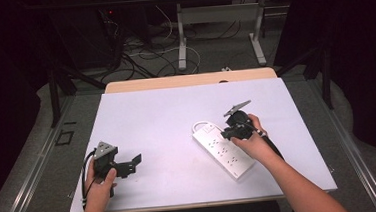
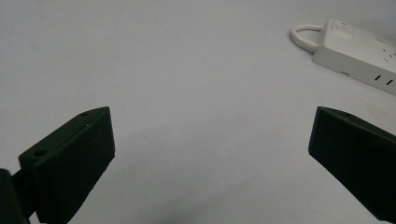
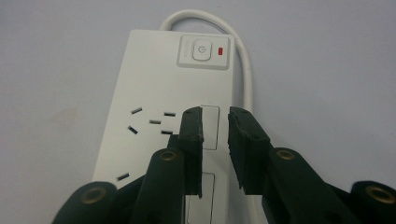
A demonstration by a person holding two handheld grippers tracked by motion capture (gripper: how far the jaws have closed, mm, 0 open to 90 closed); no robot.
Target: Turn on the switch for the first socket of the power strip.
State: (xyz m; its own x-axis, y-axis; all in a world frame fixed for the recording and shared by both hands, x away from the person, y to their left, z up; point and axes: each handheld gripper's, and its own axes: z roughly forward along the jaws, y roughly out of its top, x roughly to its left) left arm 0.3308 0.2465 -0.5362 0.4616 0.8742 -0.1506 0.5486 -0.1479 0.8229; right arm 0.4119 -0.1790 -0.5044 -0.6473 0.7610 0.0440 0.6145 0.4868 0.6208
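So the power strip (image 1: 223, 150) is laid flat on the white table (image 1: 152, 118), right of the middle, with its long axis run diagonally: switch end up and to the left in the high view, other end angled down toward the person's right forearm. The power button (image 3: 201, 50) with its little red light (image 3: 221, 50) is seen at the far end in the right gripper view, and the white cord (image 3: 243, 56) is looped out from that end and back down along the strip's right side.

The right gripper (image 3: 215, 135) is hung right over the strip, pointed along its length, so the button lies straight ahead of the fingertips, a bit up the body. The jaws are drawn close together with only a narrow slot left between them, and nothing is gripped in there. Probably a press on that button is being lined up, so a short push forward and down is what's needed.

The left gripper (image 2: 210, 154) is parked well off to the left over bare table, jaws spread wide, nothing held. The right hand is clearly the nearer one.
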